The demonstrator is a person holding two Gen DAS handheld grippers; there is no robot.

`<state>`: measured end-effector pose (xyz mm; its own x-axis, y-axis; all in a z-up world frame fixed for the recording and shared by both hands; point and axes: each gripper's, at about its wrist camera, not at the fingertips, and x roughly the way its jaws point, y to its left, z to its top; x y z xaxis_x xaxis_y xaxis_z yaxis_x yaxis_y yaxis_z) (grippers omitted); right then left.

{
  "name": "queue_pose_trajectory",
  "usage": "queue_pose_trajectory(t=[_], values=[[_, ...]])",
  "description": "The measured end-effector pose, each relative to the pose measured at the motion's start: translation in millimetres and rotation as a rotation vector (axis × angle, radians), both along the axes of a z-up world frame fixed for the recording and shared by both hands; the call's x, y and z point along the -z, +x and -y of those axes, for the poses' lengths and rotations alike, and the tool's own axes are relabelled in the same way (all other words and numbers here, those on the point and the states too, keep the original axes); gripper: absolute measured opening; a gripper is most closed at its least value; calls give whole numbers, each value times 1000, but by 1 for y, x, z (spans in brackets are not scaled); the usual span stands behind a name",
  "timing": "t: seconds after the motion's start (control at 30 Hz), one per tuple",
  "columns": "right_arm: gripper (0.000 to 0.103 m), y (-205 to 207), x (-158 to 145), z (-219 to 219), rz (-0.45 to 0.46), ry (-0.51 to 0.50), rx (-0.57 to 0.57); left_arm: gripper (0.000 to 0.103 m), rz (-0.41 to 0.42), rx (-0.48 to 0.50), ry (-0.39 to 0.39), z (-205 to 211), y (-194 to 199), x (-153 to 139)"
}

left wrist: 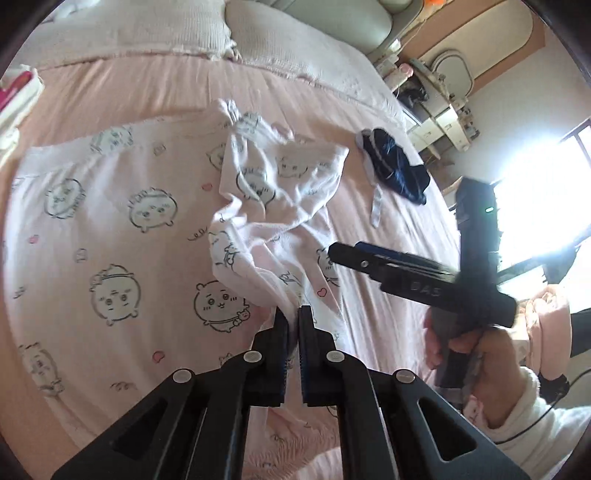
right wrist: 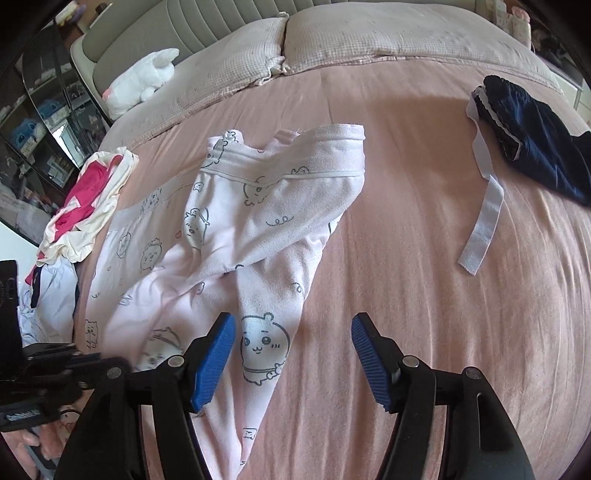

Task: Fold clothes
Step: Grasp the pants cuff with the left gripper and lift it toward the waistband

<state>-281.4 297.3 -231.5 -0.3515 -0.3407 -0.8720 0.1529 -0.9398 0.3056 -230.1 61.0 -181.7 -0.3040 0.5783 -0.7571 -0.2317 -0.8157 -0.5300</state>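
Pajama pants (right wrist: 236, 236) in pale pink with cartoon faces lie on the pink bedsheet (right wrist: 406, 295), one leg bunched up into my left gripper (left wrist: 293, 317), fingers clamped narrow on the cloth. My right gripper (right wrist: 293, 328) hovers over the leg, fingers spread wide, holding nothing. Waistband points toward the pillows (right wrist: 369, 33); legs run back to me. Navy garment (right wrist: 535, 147) lies right, pink-and-cream clothes pile (right wrist: 88, 206) left.
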Motion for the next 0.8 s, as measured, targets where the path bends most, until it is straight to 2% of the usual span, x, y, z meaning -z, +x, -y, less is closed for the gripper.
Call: queue_pose_trajectory(t=[0.07, 0.17, 0.27, 0.37, 0.43, 0.53, 0.6, 0.7, 0.8], values=[[65, 1, -3, -1, 2, -16, 8, 3, -9, -57, -9, 24, 15, -19], [65, 5, -7, 1, -4, -21, 2, 3, 28, -96, -75, 54, 30, -26], [66, 8, -9, 4, -7, -13, -7, 4, 119, -92, -76, 62, 25, -6], [66, 9, -10, 4, -5, -15, -1, 10, 109, -30, -132, 36, 3, 15], [66, 10, -11, 3, -5, -17, 3, 17, 118, 2, -159, 17, -15, 33], [66, 18, -12, -1, 6, -29, 6, 17, 181, 14, -135, -3, -35, 58], [66, 22, -13, -4, 15, -40, 6, 18, 189, 13, -142, -12, -39, 64], [67, 24, -14, -5, 18, -55, 0, 18, 195, 14, -87, -15, -38, 62], [69, 22, -14, 1, 20, -71, -17, 19, 175, -25, -28, -7, -34, 52]])
